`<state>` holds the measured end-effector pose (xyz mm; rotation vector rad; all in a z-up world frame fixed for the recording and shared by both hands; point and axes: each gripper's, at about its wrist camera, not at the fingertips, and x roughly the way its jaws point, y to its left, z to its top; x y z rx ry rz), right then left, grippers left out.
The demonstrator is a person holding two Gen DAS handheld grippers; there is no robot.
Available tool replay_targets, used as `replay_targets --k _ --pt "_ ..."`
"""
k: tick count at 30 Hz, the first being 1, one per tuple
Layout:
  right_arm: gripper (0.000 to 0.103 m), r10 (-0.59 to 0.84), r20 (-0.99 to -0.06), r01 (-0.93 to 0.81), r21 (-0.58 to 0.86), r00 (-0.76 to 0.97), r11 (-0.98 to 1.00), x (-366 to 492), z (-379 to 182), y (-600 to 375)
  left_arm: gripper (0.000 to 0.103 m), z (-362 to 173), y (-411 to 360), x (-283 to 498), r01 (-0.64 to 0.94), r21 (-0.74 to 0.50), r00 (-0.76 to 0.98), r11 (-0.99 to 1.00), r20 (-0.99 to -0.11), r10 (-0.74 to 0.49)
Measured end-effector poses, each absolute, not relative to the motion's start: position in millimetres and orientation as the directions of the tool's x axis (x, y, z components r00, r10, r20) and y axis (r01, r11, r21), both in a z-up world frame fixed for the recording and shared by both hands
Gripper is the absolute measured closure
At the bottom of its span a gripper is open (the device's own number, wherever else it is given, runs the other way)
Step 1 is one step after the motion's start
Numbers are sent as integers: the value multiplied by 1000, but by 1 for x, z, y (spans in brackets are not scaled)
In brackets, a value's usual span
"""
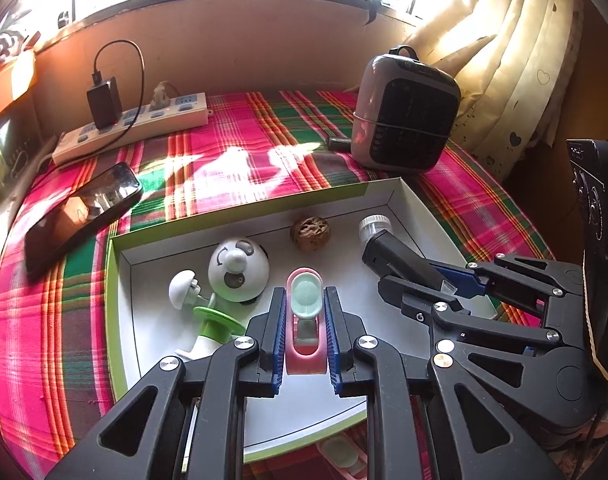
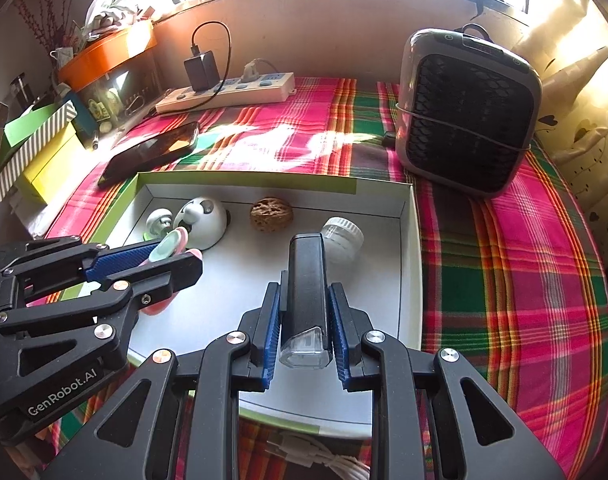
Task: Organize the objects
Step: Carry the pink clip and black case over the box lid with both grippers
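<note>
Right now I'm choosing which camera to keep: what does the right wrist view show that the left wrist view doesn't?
Only the right wrist view: striped and yellow boxes and a white cable.

Only the left wrist view: a green and white toy, in full.

Both: the white tray, walnut, phone, power strip, heater, and both grippers, left and right, holding items.

Box (image 2: 411, 240) mid-table; walnut (image 2: 271, 209) at its far wall, bottle (image 2: 343, 236) near far-right corner. Phone (image 2: 152, 150) & power strip (image 2: 228, 92) beyond left, heater (image 2: 467, 112) far right.
</note>
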<state>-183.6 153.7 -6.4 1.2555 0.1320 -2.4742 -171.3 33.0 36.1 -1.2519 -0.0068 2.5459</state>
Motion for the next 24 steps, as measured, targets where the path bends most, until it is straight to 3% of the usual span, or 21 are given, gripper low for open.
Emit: replay_targets --k 24 --pt "79 -230 -791 352 20 -566 -936 -198 -17 154 87 18 42 -198 -262 -84 -560 -961 -798 223"
